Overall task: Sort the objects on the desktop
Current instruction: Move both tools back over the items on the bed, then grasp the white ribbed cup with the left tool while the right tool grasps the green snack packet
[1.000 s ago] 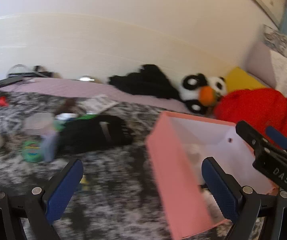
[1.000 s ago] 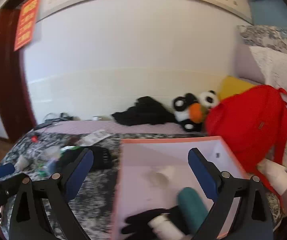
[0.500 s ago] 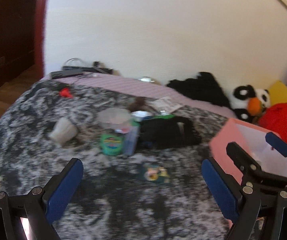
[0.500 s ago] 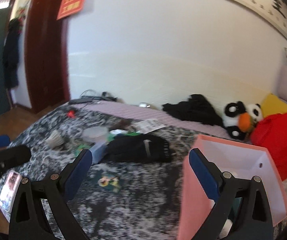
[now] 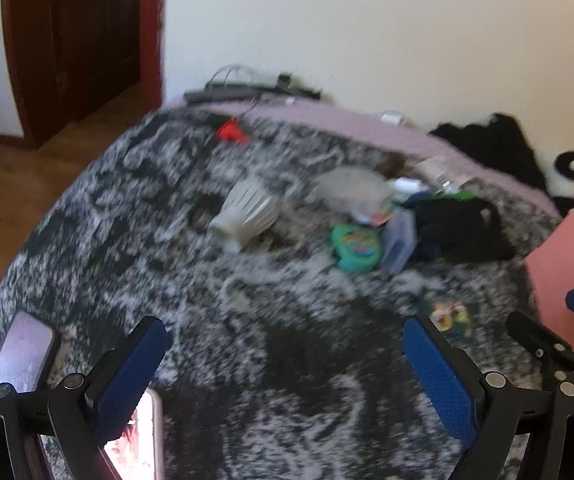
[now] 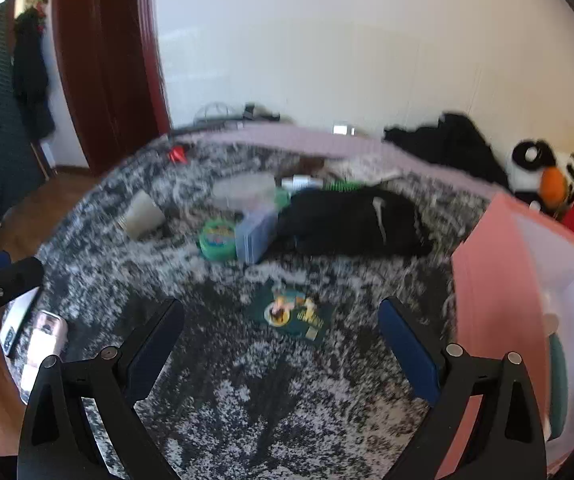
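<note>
Both grippers hang over a bed with a fuzzy black-and-white blanket (image 6: 287,420). The left gripper (image 5: 283,364) has its blue fingers spread wide, with nothing between them. The right gripper (image 6: 281,344) is spread wide too and holds nothing.

The things to sort lie in a little heap in the middle of the blanket. There is a round green tub (image 6: 217,239) with bright pictures on its lid. A see-through blue box (image 6: 255,233) leans right against it. Behind them sits a clear round lid or bowl (image 6: 243,188) (too blurry to tell which). A white ribbed cup (image 5: 244,210) lies on its side, off to the left of the heap. A black pouch (image 6: 351,220) with a white mark lies on the right of the heap. A small dark green card (image 6: 291,312) with a cartoon on it lies flat, nearer the grippers, apart from the heap.

A pink box (image 6: 495,300) stands at the right, white inside. A phone (image 5: 143,436) lies at the near left edge.
</note>
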`<state>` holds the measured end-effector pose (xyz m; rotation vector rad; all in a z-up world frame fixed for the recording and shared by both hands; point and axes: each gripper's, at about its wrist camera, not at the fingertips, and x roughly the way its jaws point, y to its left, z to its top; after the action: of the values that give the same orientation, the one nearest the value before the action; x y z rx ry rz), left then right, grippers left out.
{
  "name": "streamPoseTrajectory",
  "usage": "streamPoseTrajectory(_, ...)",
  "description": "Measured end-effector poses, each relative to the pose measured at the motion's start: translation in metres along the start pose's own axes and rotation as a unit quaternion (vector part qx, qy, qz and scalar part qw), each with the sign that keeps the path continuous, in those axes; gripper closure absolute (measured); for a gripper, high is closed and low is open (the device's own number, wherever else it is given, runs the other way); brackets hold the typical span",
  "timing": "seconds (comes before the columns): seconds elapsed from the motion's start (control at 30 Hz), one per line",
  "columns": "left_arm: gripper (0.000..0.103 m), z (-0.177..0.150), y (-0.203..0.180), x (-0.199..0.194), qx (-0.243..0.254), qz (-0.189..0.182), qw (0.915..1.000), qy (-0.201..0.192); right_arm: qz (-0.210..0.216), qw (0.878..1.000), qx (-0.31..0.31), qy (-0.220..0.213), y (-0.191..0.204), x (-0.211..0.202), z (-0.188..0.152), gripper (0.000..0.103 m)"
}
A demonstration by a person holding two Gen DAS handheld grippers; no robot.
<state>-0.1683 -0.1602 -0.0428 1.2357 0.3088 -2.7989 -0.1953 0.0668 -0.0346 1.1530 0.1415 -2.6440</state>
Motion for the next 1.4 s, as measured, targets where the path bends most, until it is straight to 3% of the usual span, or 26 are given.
streamPoseTrajectory(0.33,0.005,0.01,0.026,0.069,-0.003,0.032,0.9974,0.065,0.033,0.991,0.055,0.113,-0.01,0.075,-0.012,0.004)
streamPoseTrajectory(0.67,0.005,0.056,0.033,0.133,0.018,0.038,0.9967,0.069,0.01,0.988,0.084,0.132,-0.025,0.101,-0.01,0.004)
streamPoseTrajectory(0.87,0.005,0.073,0.029,0.173,0.008,0.034,0.9965,0.077,0.029,0.978,0.136,0.156,-0.037,0.117,-0.013,0.004)
streamPoseTrajectory(1.0,0.005,0.086,0.029,0.19,-0.003,0.024,0.9971,0.072,0.031,0.977,0.134,0.164,-0.037,0.123,-0.016,0.004)
streamPoseTrajectory(1.03,0.009,0.088,0.028,0.194,-0.002,0.02,0.9972,0.072,0.03,0.977,0.132,0.165,-0.038,0.124,-0.016,0.004)
streamPoseTrajectory(1.07,0.02,0.088,0.028,0.199,0.0,0.014,0.997,0.076,0.029,0.977,0.131,0.167,-0.038,0.125,-0.017,0.004)
streamPoseTrajectory(1.13,0.033,0.087,0.029,0.209,-0.004,0.004,0.9955,0.094,0.03,0.976,0.134,0.168,-0.041,0.127,-0.018,0.004)
streamPoseTrajectory(1.4,0.035,0.082,0.023,0.209,-0.006,0.001,0.9946,0.103,0.041,0.972,0.154,0.174,-0.047,0.136,-0.018,0.004)
